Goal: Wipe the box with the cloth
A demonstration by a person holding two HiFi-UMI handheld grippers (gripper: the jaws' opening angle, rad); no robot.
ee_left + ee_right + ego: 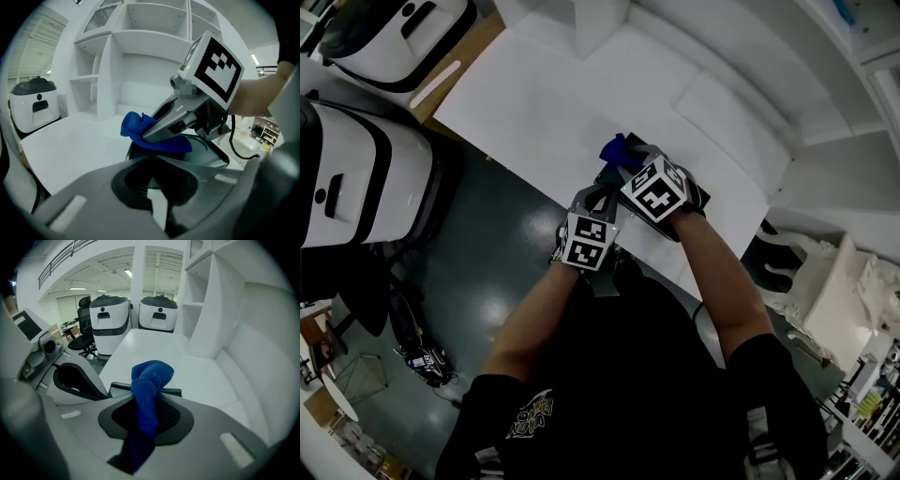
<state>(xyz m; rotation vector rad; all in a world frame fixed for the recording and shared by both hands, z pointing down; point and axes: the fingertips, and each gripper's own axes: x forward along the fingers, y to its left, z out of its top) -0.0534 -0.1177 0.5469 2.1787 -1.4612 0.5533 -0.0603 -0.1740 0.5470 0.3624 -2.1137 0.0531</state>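
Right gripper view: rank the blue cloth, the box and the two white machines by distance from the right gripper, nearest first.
1. Blue cloth, held in the jaws of the right gripper.
2. Box, its edge just beyond the jaws.
3. White machines, far past the table.

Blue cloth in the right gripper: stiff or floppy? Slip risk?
Likely floppy: the blue cloth bunches above the jaws of the right gripper and hangs limp below them. Probably light, as one pinch carries it all. Its fuzzy weave suggests little slip, though loose ends may drag on the box.
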